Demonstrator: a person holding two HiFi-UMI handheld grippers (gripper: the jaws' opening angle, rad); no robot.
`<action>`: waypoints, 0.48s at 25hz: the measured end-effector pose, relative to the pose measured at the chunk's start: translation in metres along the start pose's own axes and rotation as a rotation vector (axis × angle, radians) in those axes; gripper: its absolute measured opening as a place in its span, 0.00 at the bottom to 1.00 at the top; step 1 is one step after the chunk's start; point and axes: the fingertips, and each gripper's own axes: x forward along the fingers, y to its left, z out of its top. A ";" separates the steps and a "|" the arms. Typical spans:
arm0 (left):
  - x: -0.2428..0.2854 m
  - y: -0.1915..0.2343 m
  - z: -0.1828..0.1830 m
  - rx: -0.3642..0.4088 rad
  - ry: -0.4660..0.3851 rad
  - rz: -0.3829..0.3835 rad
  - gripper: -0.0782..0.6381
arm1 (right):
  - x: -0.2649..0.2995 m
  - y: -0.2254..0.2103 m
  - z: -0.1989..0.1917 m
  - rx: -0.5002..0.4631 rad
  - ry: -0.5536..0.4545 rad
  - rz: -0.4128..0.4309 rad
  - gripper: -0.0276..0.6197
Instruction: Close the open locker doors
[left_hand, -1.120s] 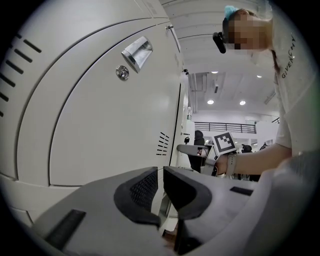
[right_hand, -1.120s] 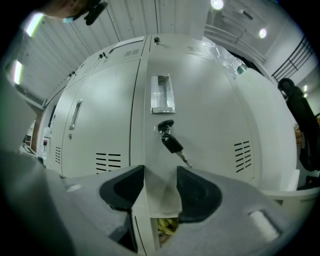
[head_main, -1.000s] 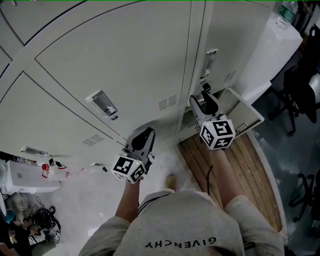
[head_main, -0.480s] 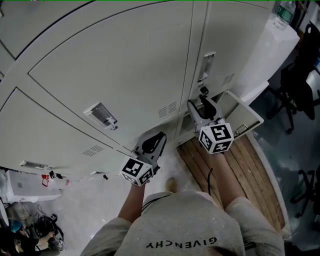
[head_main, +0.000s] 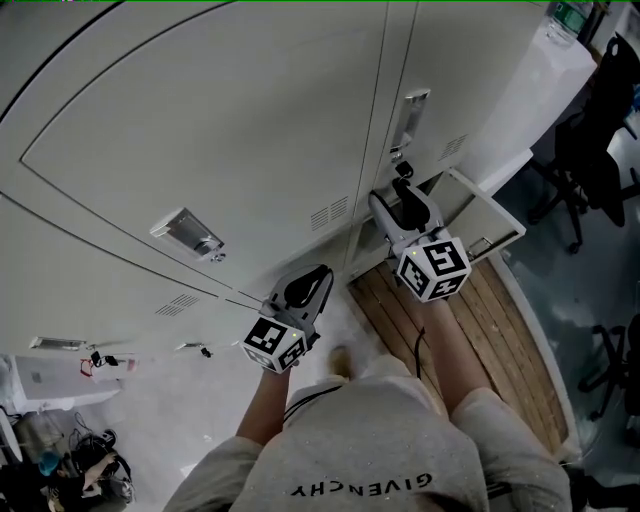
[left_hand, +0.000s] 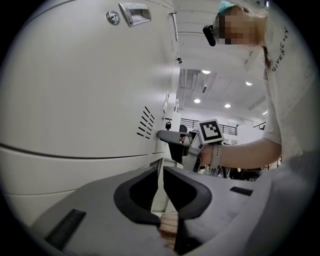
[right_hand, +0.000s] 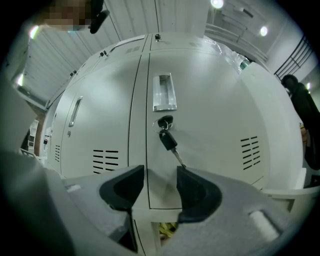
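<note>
Pale grey metal locker door (head_main: 487, 212) low on the right has not moved and stands wide open. The right gripper (head_main: 398, 190), jaws apart and empty, has edged up toward the keyed upper door (right_hand: 210, 105). The left gripper (head_main: 312, 280), barely parted and holding nothing, has drifted nearer, so closing seems yet to start.

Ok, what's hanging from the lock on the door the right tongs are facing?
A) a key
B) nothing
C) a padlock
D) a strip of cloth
A: in the right gripper view a dark-headed key dangles from the lock, just below the recessed handle and above the open right tongs.
</note>
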 end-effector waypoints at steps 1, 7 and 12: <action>-0.001 0.000 0.000 0.000 -0.001 0.004 0.15 | 0.000 0.002 -0.002 0.003 0.003 0.010 0.36; -0.001 0.005 -0.005 0.009 -0.001 0.033 0.15 | -0.010 0.014 -0.015 -0.015 0.037 0.078 0.36; 0.009 0.002 -0.007 0.011 0.002 0.052 0.15 | -0.031 0.003 -0.026 0.000 0.060 0.101 0.36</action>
